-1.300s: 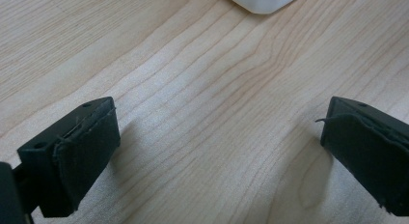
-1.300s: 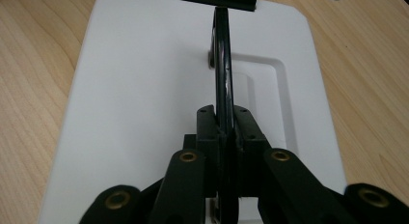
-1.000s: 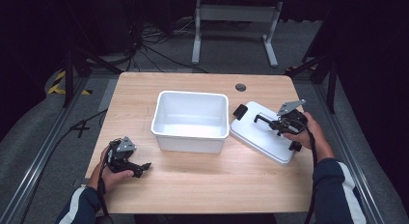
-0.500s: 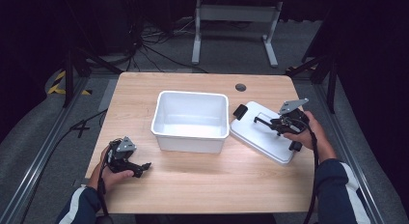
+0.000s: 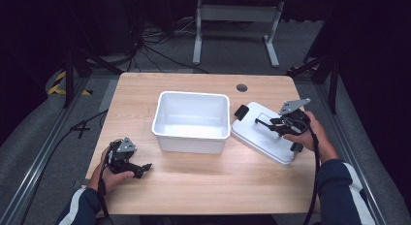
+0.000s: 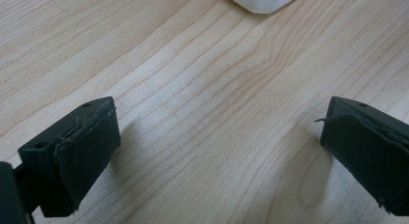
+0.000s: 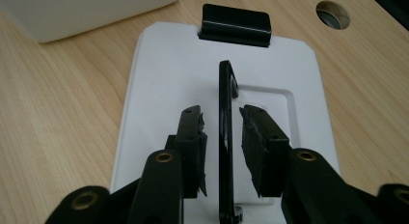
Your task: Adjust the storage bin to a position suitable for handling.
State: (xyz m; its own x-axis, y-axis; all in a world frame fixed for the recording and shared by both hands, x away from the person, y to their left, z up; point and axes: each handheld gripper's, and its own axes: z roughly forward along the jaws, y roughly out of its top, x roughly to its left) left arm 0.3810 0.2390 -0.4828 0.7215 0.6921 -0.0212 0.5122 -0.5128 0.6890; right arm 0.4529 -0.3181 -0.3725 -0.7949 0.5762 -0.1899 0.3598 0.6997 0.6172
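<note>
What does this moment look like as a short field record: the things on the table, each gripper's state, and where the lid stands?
surface: wooden table
bin: white bin, open, nothing visible inside, mid-table
lid: white lid flat on the table right of the bin, black clips at its ends
handle: black lid handle standing upright
right gripper: fingers either side of the handle with small gaps, just been opening
left gripper: fingers wide apart over bare wood, holding nothing
</note>
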